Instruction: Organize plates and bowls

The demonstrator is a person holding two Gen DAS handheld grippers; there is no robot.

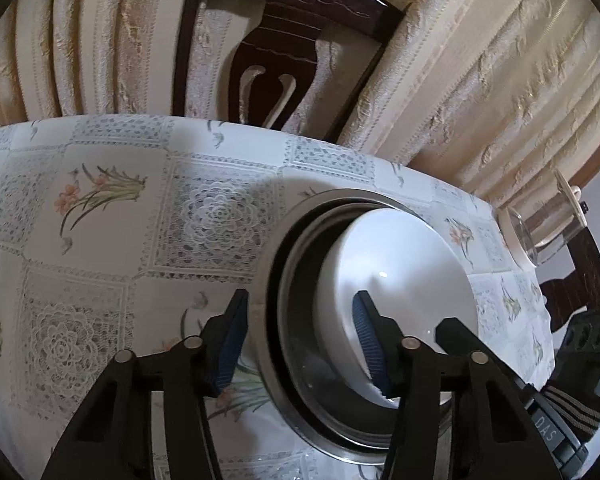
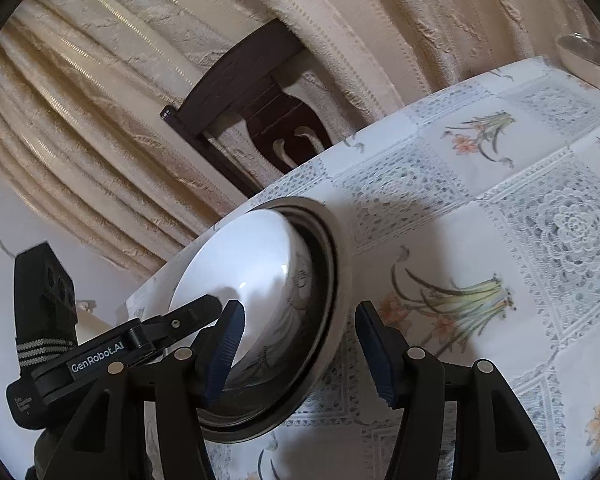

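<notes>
A round stainless-steel bowl [image 1: 276,368] with a dark inside stands on the table with the white lace-and-flower cloth [image 1: 112,240], near the table's edge. A white glossy ceramic bowl [image 1: 400,280] sits inside it.

The left gripper [image 1: 300,344] is wide open; its two blue ribbed pads stand on both sides of the steel rim, one outside and one over the white bowl. The right gripper [image 2: 300,352] is also wide open across the same rim. Whether the pads touch the rim, I cannot tell.

A dark carved wooden chair [image 1: 284,52] stands behind the table's far edge, before a cream curtain [image 1: 480,80].
</notes>
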